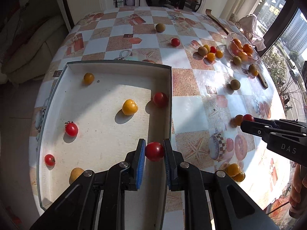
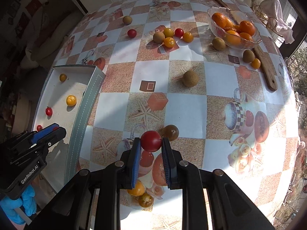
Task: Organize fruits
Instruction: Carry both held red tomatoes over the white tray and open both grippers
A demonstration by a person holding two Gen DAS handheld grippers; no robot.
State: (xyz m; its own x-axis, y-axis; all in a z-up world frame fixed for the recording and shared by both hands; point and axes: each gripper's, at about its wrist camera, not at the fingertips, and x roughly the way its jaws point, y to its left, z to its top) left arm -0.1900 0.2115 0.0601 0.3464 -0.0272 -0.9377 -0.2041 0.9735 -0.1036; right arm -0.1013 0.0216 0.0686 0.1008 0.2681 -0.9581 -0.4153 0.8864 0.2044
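Left hand-held gripper (image 1: 154,151): clamped on a red cherry tomato (image 1: 154,151), held over the near right corner of the white tray (image 1: 171,88), just inside its right wall.
Right hand-held gripper (image 2: 151,141): clamped on a second red cherry tomato (image 2: 151,141), low over the surface (image 2: 184,111), well apart from the tray; a brownish tomato (image 2: 171,132) lies just beyond it.
Tray contents: a yellow tomato (image 1: 129,107), a smaller yellow one (image 1: 88,78), red tomatoes at the right wall (image 1: 160,99), left of centre (image 1: 71,129) and near left (image 1: 49,159); one yellowish fruit, partly hidden by the left hand-held gripper.
Surface, loose: a cluster of yellow, red and brown fruits (image 2: 168,36), a round brown fruit (image 2: 190,78), a glass bowl of oranges (image 2: 211,12), a wooden utensil (image 2: 265,67).
Step in hand, judged: depositing tomatoes in the tray. Next move: left jaws part to drop their tomato; the right must carry its tomato leftward over the tray wall.
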